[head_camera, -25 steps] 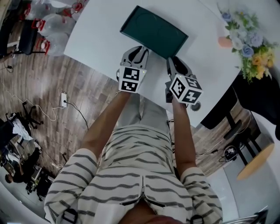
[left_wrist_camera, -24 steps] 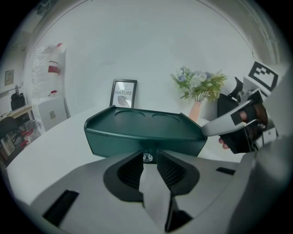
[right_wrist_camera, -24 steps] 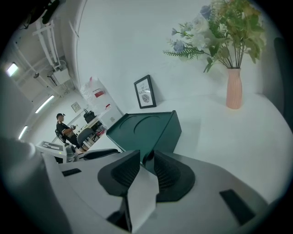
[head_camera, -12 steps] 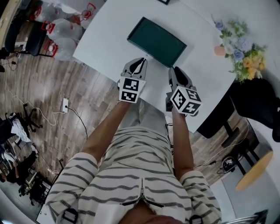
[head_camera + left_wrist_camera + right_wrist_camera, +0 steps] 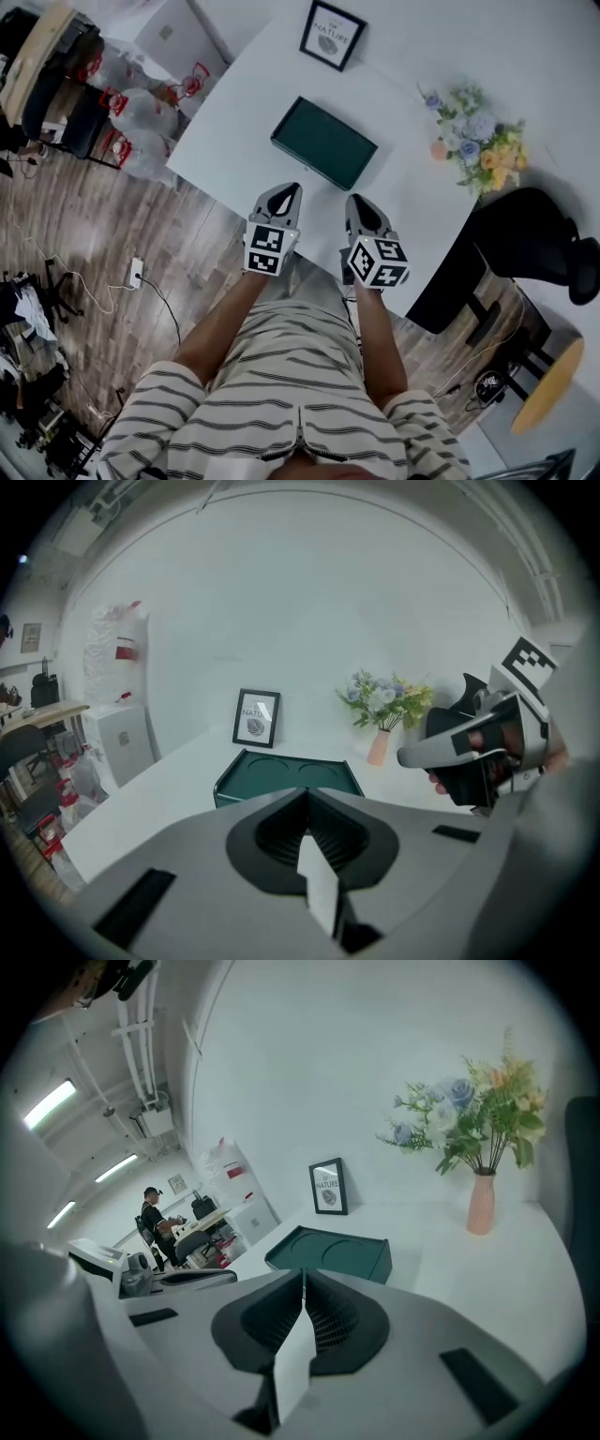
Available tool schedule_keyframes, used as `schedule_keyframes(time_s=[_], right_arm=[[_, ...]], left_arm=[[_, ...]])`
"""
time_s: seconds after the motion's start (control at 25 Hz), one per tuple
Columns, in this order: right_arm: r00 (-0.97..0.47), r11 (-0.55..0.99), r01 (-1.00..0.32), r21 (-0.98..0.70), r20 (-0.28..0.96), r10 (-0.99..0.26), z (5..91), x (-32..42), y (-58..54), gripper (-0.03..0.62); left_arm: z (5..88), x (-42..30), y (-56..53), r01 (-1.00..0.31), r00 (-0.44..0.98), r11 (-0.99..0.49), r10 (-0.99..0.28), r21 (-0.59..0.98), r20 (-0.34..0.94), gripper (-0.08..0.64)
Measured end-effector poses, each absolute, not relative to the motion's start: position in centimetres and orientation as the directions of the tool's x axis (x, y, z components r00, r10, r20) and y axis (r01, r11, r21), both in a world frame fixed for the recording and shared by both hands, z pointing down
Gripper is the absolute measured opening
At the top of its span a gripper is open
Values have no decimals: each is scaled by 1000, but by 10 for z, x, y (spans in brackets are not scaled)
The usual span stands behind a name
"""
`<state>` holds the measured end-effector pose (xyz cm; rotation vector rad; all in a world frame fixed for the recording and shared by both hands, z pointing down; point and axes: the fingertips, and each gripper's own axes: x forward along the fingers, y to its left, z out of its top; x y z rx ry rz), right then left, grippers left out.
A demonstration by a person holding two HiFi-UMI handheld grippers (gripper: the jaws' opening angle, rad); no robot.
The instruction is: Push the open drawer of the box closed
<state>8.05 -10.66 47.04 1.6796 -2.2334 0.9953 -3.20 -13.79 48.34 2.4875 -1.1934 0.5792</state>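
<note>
On the white table, one dark green box lies near the middle, between the near edge and the far edge. Its top carries two round recesses. Its visible sides look flush. One framed picture stands at the far edge. One vase of flowers stands toward the right edge, well apart from the box.

Two grippers are held side by side over the near edge, both pointing at the box and neither touching it.

- Left gripper: the jaws are pressed together with nothing between them. In the left gripper view the box lies straight ahead, with the framed picture behind it and the right gripper at the right of the picture.
- Right gripper: the jaws are closing and are almost together, with nothing between them. In the right gripper view the box lies ahead and the vase stands to its right.

One black chair stands off the right edge.
</note>
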Motion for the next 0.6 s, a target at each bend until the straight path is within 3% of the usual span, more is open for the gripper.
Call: schedule_keyframes(time_s=[0.6], right_arm=[[-348, 271, -928, -256, 332, -877, 379, 63, -97, 0]], left_arm=[[391, -31, -118, -752, 634, -655, -686, 77, 355, 0]])
